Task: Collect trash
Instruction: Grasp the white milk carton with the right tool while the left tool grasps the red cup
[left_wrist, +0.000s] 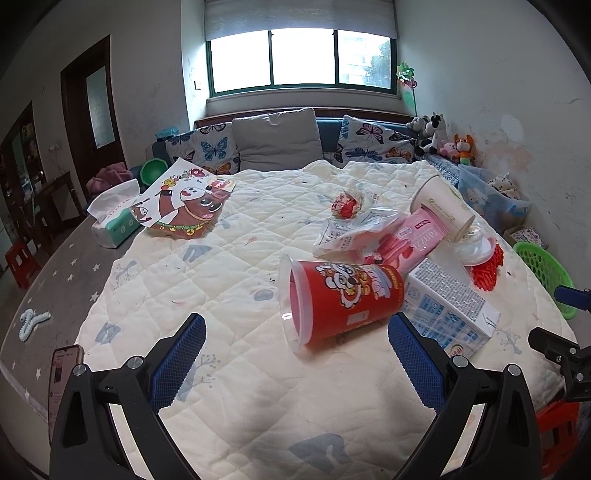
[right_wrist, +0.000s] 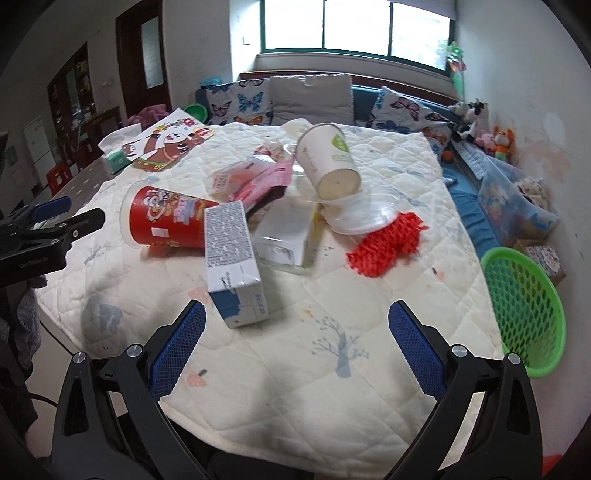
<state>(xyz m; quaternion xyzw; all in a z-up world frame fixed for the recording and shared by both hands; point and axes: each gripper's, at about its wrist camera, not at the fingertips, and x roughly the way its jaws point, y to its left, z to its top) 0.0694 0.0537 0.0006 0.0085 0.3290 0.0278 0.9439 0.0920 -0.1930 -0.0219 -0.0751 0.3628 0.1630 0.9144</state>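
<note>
Clear lid (right_wrist: 354, 214): half hidden under paper cup (right_wrist: 328, 162). Basket (right_wrist: 524, 314): cut off leftward. Quilt (right_wrist: 295, 350), window behind. Left gripper (left_wrist: 295, 354), right gripper (right_wrist: 295, 354): both wide, empty.

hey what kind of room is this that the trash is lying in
Most likely a lived-in home room, perhaps a child's bedroom or playroom: a quilted mat strewn with litter, butterfly cushions under the window, and stuffed toys along the wall.
</note>
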